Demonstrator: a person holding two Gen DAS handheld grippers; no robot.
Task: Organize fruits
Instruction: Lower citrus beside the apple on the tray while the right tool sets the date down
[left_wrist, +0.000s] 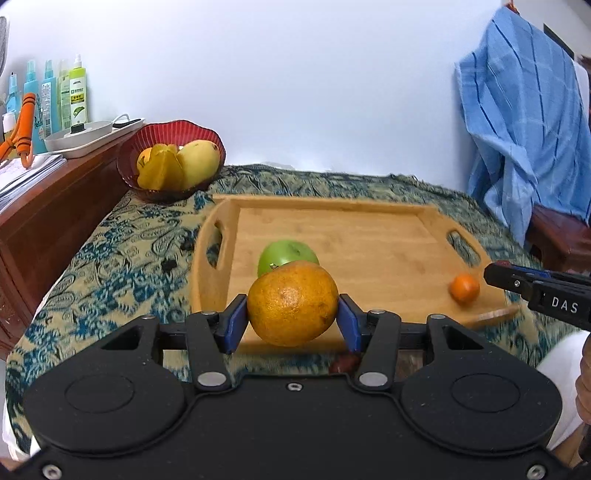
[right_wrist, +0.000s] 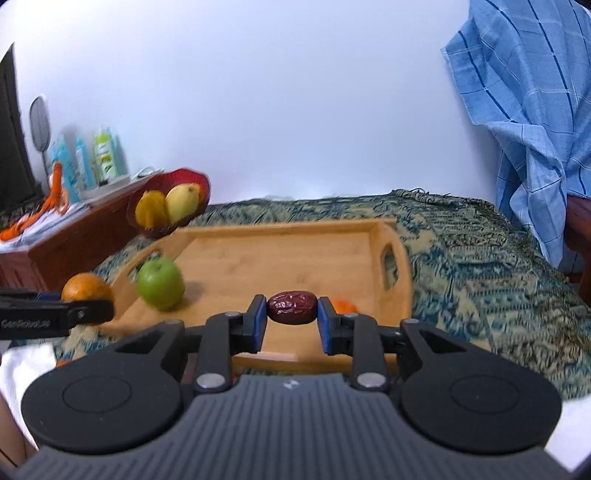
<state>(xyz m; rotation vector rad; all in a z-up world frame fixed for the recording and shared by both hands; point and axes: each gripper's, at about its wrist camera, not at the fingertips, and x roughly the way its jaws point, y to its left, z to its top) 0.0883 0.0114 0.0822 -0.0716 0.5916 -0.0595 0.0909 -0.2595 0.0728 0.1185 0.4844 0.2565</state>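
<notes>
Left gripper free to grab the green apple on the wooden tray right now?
Probably not: the left gripper is already shut on a large orange, which sits directly between it and the green apple on the wooden tray.

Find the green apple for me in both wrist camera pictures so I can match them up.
Left wrist view: the green apple sits centre frame on the wooden tray, just behind the orange clamped in the left gripper.
Right wrist view: the green apple is at left of centre, near the tray's left handle.
Shared landmark: the red fruit basket behind the tray.

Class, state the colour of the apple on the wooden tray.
Green apple; clearest in the right wrist view.
</notes>
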